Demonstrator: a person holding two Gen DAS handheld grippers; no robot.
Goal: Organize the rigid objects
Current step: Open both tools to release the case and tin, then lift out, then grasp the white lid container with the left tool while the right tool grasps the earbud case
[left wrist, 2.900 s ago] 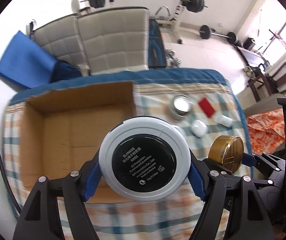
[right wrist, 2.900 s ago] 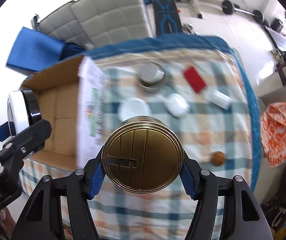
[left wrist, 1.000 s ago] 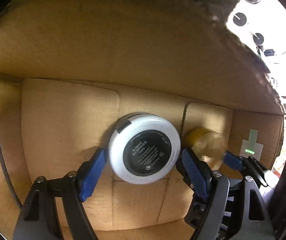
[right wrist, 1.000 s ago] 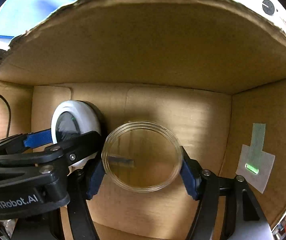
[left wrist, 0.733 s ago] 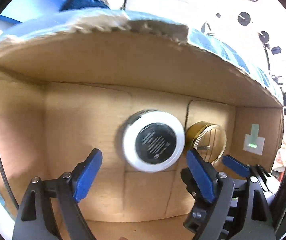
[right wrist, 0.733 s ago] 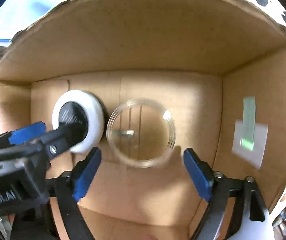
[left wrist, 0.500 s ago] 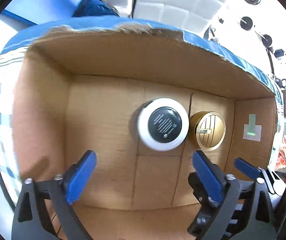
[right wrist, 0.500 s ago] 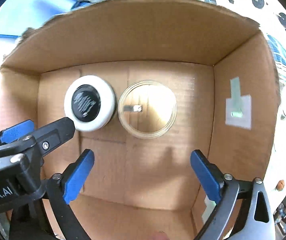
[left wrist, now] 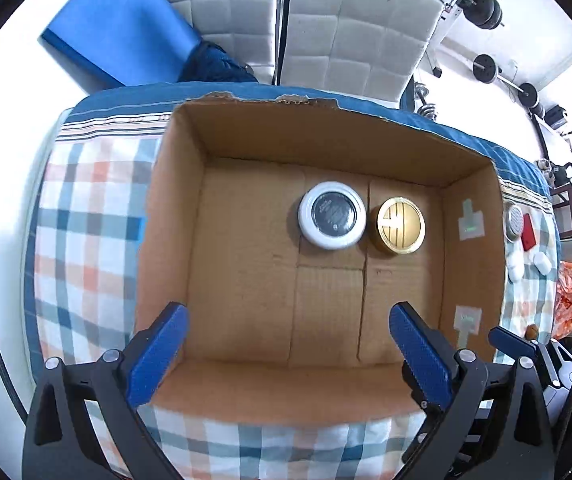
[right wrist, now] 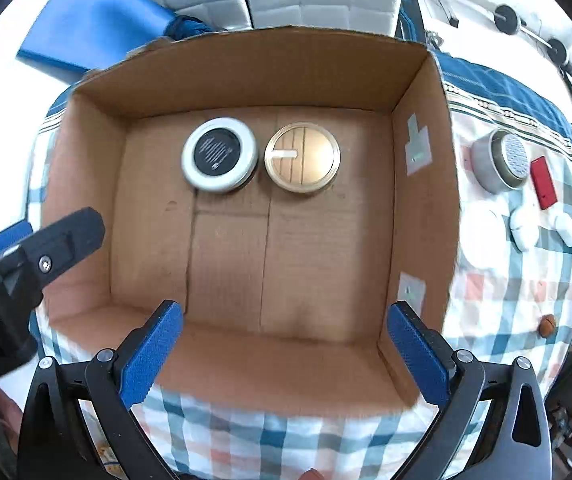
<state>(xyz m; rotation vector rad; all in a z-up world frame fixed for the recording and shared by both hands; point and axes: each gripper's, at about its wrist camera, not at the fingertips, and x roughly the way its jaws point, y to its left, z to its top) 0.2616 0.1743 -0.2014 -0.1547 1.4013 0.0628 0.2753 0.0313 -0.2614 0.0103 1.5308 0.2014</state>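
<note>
- Your white-rimmed compact [left wrist: 332, 220] and gold tin [left wrist: 400, 225] lie side by side on the floor of the cardboard box [left wrist: 173, 216], near its far wall.
- Your left gripper [left wrist: 288, 354] and right gripper [right wrist: 283, 350] both hang above the box's near edge, jaws spread wide and holding nothing.
- The box sits on a plaid tablecloth [right wrist: 498, 292].

Matt corrugated cardboard box [left wrist: 245, 264], glossy gold metal tin [left wrist: 400, 225], checked cloth tablecloth [left wrist: 85, 248]

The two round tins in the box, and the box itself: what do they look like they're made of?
The gold tin looks like metal: brushed, shiny lid. The white-rimmed case seems to be glossy plastic with a black printed centre, though I can't be sure. The box is plain brown corrugated cardboard, with a torn top edge.
</note>
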